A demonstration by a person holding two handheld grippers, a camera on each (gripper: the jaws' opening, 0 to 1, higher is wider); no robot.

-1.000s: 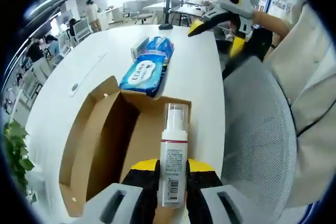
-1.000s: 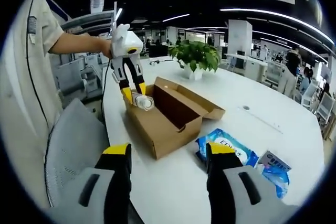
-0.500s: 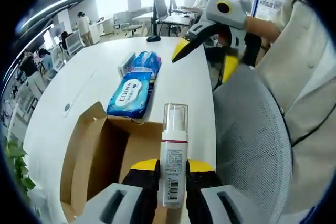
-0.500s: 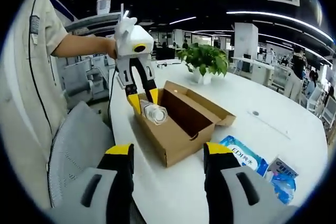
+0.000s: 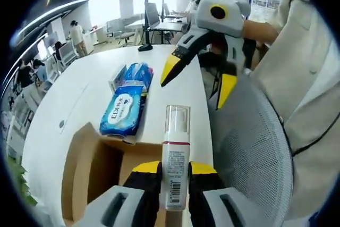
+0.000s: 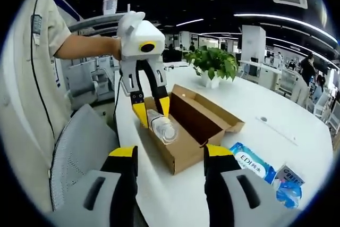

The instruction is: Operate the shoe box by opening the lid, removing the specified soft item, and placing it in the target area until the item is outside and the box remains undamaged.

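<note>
Tool in my left hand (image 5: pixel 174 176) is clenched on a white pump bottle (image 5: pixel 176 166) with a clear cap, held just above the open cardboard shoe box (image 5: pixel 98 171); in the right gripper view that left tool (image 6: pixel 151 111) hangs over the box's near end (image 6: pixel 183 147) with the bottle (image 6: pixel 162 126) lying crosswise between its yellow tips. My right tool (image 6: pixel 170 158) is released, jaws spread and holding nothing, beside the counter's near edge (image 6: pixel 154 195). The lid flap stands open, so I judge the removal step is in hand. Beyond the box lie a blue wet-wipe pack (image 5: pixel 121 116) and a smaller blue packet (image 5: pixel 135 73). Next I would carry the bottle clear of the box wall and set it on bare counter.
</note>
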